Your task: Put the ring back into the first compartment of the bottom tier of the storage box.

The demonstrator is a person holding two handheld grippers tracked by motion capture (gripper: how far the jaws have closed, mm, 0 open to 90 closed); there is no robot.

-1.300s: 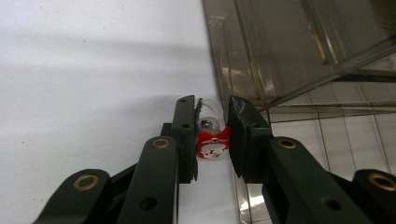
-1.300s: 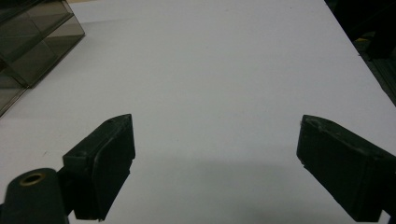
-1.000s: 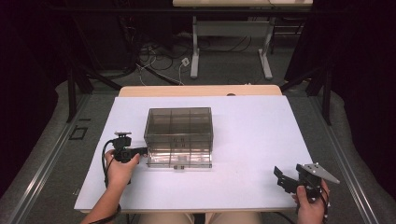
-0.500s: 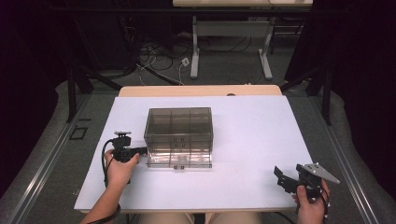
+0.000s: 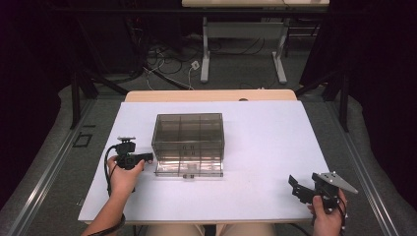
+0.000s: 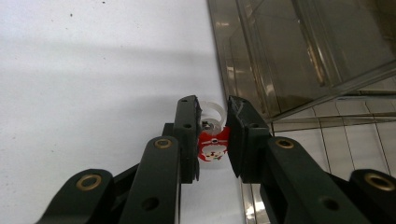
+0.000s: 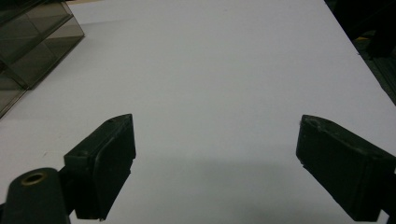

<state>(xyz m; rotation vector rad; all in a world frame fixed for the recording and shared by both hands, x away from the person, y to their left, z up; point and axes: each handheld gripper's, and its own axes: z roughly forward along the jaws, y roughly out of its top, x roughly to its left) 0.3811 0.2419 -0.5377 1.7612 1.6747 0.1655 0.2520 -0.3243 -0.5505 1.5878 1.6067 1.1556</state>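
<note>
From the high view, a smoky clear plastic organizer box [image 5: 188, 144] sits mid-bench on the white bench [image 5: 265, 147]. The left claw [image 5: 145, 158] is just beside the box's left front corner, its tips pointing at the box wall. The right claw [image 5: 296, 185] hovers well apart from the box, off toward the bench's near right corner, and carries nothing.

In the left gripper view, the left claw [image 6: 213, 140] is clenched on a small red charm [image 6: 214, 144] with a clear plastic ring [image 6: 214, 113] at its top; the charm looks like a tiny printed figure, though the detail is too small to be sure. The box [image 6: 299, 51] stands just to one side of the tips. The grip is on the charm's edges only, so a nudge against the box wall could likely twist it loose. The ring could also snag on the box's rim if carried over too low.

In the right gripper view, the right claw [image 7: 215, 163] is released, jaws spread wide over bare bench, with the box [image 7: 32, 42] off at the far corner. It is too far to steady the box should the left one push it.
</note>
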